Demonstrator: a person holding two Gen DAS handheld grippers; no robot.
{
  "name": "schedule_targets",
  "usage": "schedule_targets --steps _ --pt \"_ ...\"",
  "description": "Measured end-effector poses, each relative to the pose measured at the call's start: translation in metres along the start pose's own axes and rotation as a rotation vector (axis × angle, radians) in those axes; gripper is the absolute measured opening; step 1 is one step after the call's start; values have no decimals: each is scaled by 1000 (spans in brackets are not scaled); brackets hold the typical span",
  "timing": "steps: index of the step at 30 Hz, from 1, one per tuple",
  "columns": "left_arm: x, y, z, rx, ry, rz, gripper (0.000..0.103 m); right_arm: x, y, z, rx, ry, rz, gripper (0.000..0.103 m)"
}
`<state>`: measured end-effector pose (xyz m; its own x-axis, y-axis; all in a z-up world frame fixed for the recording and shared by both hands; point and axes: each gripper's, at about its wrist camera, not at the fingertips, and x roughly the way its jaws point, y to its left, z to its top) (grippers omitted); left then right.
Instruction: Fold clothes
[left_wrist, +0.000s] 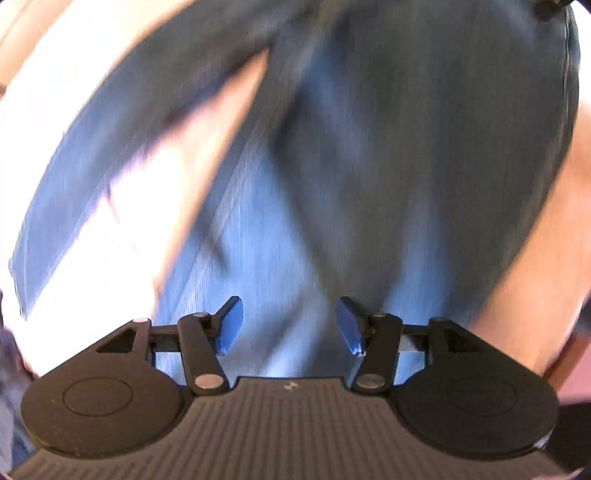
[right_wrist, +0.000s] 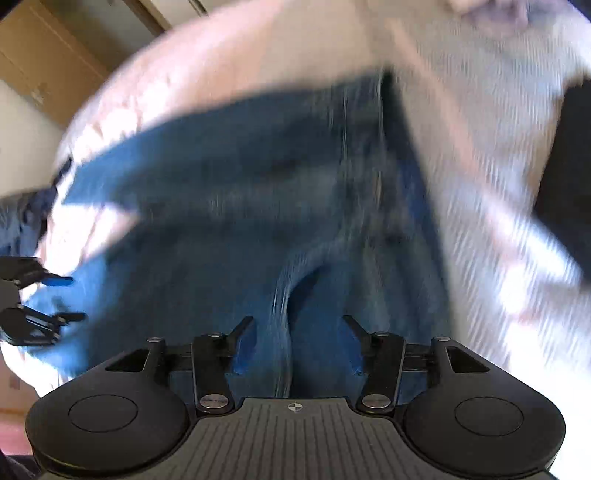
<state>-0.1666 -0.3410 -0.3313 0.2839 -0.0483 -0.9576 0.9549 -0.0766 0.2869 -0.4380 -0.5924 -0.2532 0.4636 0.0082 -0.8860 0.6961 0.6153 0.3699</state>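
A blue denim garment (left_wrist: 332, 166) lies spread on a pale surface (left_wrist: 110, 229); both views are motion-blurred. My left gripper (left_wrist: 288, 325) hovers over the denim with its blue-padded fingers apart and nothing between them. In the right wrist view the same denim (right_wrist: 258, 206) fills the middle, with a raised fold (right_wrist: 288, 288) running toward my right gripper (right_wrist: 298, 343), which is open and empty just above the cloth. The left gripper (right_wrist: 62, 299) shows at the left edge of the right wrist view, open at the garment's edge.
The pale surface (right_wrist: 498, 221) extends around the denim. A dark object (right_wrist: 569, 184) sits at the right edge. Brown cupboards (right_wrist: 48, 62) stand at the far left. Another bluish cloth (right_wrist: 18, 225) lies at the left edge.
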Motion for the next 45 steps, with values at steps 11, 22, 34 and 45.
schedule_targets --steps 11,22,34,45 --pt "-43 22 -120 -236 -123 27 53 -51 73 -38 -48 -74 -198 58" --pt "-84 10 -230 -383 -139 90 59 -60 173 -78 -110 -53 -154 76" --pt "-147 -30 -234 -671 -178 122 60 -93 181 -85 -314 -55 -191 76" --pt "-201 -79 -217 -771 -281 130 81 -146 134 -130 -353 -54 -232 88"
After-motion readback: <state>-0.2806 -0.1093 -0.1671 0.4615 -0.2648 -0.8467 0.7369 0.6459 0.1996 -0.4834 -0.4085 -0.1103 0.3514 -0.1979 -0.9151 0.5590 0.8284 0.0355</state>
